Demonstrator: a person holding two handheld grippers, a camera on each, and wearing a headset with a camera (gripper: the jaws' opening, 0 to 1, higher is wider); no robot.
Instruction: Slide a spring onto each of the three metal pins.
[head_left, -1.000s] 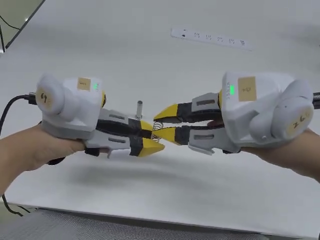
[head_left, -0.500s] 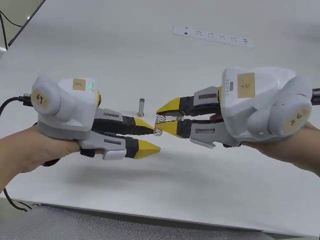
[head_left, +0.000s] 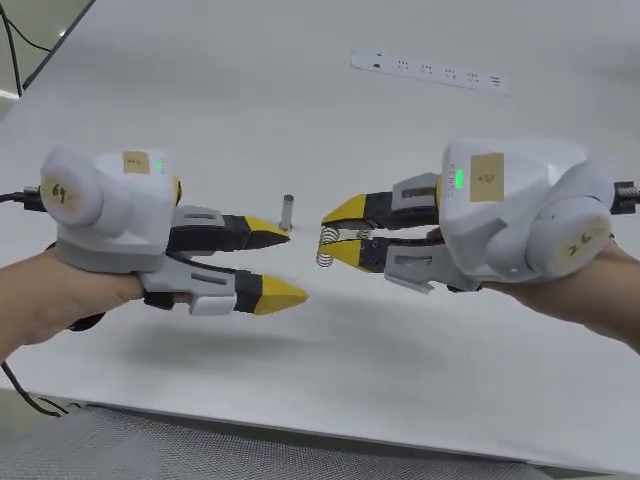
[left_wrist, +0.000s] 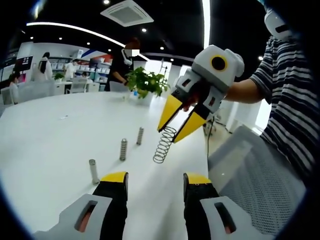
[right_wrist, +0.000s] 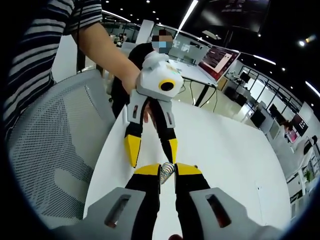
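Note:
My right gripper (head_left: 333, 236) is shut on a small steel spring (head_left: 324, 249), which hangs from its yellow tips above the white table (head_left: 200, 90). My left gripper (head_left: 291, 263) stands open a little to the left of the spring, with nothing between its jaws. A bare metal pin (head_left: 288, 211) stands upright just behind the two grippers. In the left gripper view the spring (left_wrist: 164, 145) dangles from the right gripper (left_wrist: 175, 125) ahead of my open jaws. The bare pin (left_wrist: 93, 171) stands nearest there, and two pins (left_wrist: 123, 149) (left_wrist: 140, 135) beyond it carry springs. The right gripper view shows the spring (right_wrist: 166, 172) pinched between its tips.
A white power strip (head_left: 430, 75) lies at the back of the table. A black cable (head_left: 20, 197) runs off the left gripper. The table's front edge (head_left: 300, 440) is close below the grippers, with a mesh chair (right_wrist: 55, 150) beside it.
My left gripper has drawn back to the left, away from the spring, and its jaws stand wider. The spring stays in the right gripper, which has lifted slightly.

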